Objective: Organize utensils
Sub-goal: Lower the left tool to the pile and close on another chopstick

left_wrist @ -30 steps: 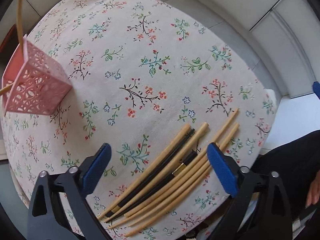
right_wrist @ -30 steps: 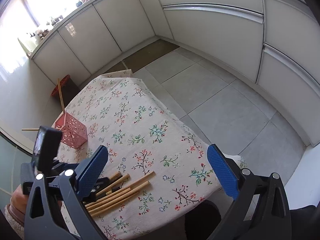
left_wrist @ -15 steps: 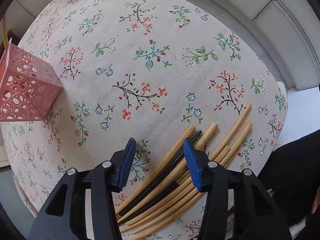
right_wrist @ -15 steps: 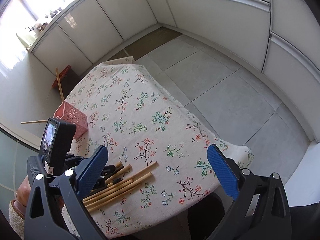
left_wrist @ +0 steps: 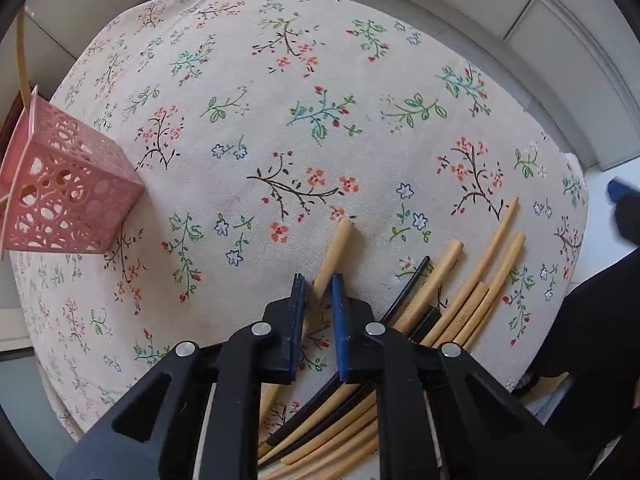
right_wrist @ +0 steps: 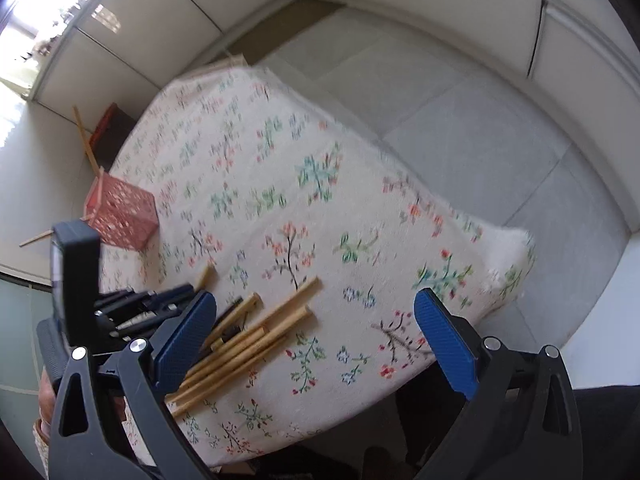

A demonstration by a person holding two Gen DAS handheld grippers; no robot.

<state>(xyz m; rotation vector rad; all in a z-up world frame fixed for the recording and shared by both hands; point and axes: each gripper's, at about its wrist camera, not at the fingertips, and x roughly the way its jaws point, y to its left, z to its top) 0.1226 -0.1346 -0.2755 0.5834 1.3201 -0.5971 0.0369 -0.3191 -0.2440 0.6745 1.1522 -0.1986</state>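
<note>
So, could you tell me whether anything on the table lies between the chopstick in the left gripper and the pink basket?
Nothing visible does: only bare floral tablecloth separates the chopstick, between the closing left gripper, from the pink basket.

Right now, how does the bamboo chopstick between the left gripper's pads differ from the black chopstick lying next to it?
The bamboo chopstick is pale tan; the black chopstick is dark. The bamboo one sits between the pads of the left gripper, whose jaws are closing on it; the black one lies untouched in the pile. The bamboo one has swung apart from the bundle, the black one runs parallel with the rest. Both lie on the floral tablecloth.
</note>
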